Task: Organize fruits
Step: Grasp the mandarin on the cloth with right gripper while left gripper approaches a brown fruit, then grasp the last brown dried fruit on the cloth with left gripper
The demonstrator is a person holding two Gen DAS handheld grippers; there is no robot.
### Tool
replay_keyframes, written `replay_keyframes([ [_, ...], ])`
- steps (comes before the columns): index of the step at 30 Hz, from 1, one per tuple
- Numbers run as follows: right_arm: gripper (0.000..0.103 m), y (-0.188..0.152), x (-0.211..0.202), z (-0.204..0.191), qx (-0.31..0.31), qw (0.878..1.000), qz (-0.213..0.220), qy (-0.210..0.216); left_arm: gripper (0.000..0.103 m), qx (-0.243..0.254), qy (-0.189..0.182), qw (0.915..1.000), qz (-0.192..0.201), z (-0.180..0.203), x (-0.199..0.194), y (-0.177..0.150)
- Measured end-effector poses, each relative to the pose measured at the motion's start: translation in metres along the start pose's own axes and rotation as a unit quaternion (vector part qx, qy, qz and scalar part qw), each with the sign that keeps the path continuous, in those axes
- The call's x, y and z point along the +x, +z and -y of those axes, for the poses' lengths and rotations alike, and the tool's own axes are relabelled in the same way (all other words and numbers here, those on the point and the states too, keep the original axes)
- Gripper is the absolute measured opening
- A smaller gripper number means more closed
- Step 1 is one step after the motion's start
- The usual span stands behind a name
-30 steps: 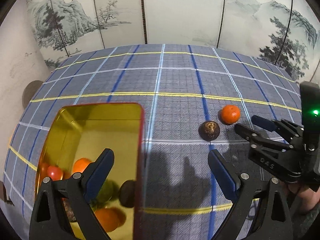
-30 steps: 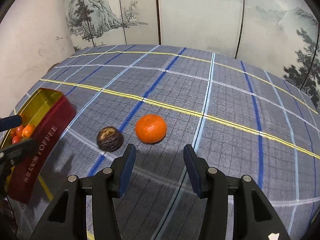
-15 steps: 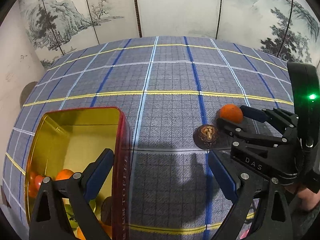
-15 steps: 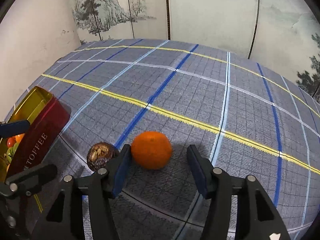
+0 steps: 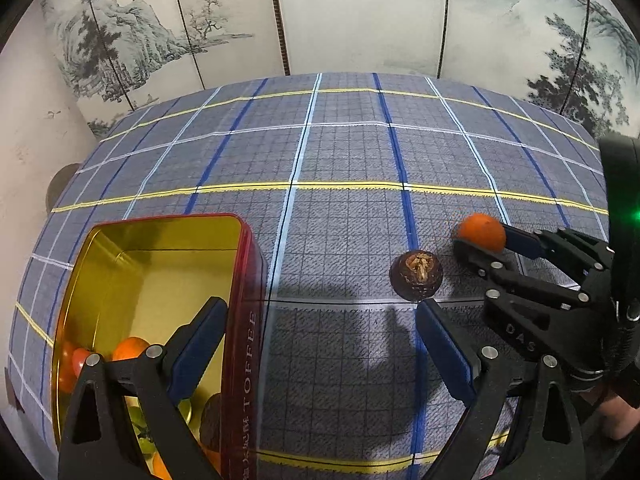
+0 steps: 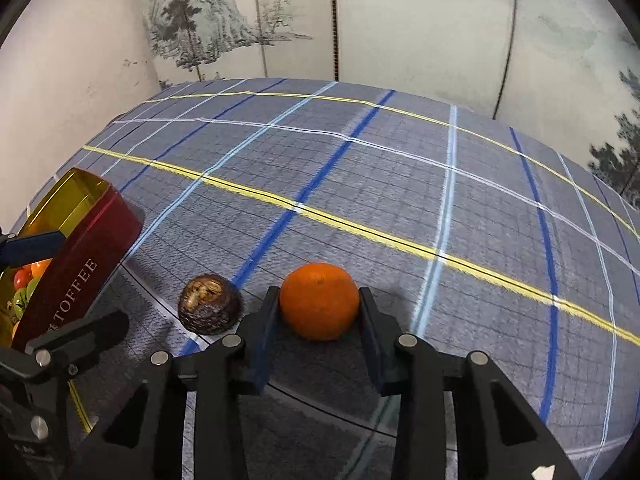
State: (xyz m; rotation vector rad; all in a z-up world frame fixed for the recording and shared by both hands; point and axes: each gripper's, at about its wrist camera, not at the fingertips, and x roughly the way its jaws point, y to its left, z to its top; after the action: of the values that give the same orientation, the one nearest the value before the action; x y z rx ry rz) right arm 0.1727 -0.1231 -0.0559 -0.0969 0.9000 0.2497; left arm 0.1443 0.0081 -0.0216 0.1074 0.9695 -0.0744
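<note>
1. Left tool (image 5: 320, 344): jaws wide apart, nothing between them. It hangs over the near right edge of the toffee tin (image 5: 240, 320), its left finger above the tin's inside.
2. Toffee tin: red outside, gold inside, lid off, on the bench (image 5: 340, 152) at the left. Small fruits are piled in its near end: orange, red and green ones, plus one dark one.
3. Dark brown round fruit (image 6: 210, 304): loose on the checked cloth, between the tin and the right tool, just beside that tool's left finger.
4. Right tool (image 6: 320, 312): jaws closed in on the orange (image 6: 319, 300), both pads against its sides. The orange sits on the cloth, right of the brown fruit.
5. Far side: bare plaid cloth, then a painted folding screen (image 5: 360, 16) behind the bench.
</note>
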Motion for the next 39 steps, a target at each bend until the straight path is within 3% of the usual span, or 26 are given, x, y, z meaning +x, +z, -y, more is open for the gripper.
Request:
replay_keyframes([
  [7,0.034,-0.012,-0.011,0.024,0.034,0.999,0.002,-0.028,0.095,0.010,0.000,0.9998,0.020,0.004,-0.012,0.001],
  [14,0.034,-0.027,-0.025,0.048,0.058,0.997,0.002,-0.060,0.095,0.033,-0.027,0.9988,0.025,0.022,-0.018,0.002],
  [23,0.034,-0.050,-0.044,0.073,0.086,0.993,0.002,-0.084,0.094,0.029,-0.064,0.9975,-0.008,0.034,0.000,0.005],
  [29,0.034,-0.063,-0.055,0.086,0.101,0.991,0.004,-0.089,0.091,0.023,-0.067,0.9974,-0.017,0.037,0.011,0.009],
  [35,0.034,-0.065,-0.058,0.088,0.101,0.991,0.003,-0.091,0.080,0.024,-0.074,0.9965,-0.028,0.041,0.026,0.012],
  [39,0.035,-0.065,-0.058,0.088,0.101,0.991,0.002,-0.090,0.069,0.015,-0.098,0.9940,-0.044,0.041,0.036,0.013],
])
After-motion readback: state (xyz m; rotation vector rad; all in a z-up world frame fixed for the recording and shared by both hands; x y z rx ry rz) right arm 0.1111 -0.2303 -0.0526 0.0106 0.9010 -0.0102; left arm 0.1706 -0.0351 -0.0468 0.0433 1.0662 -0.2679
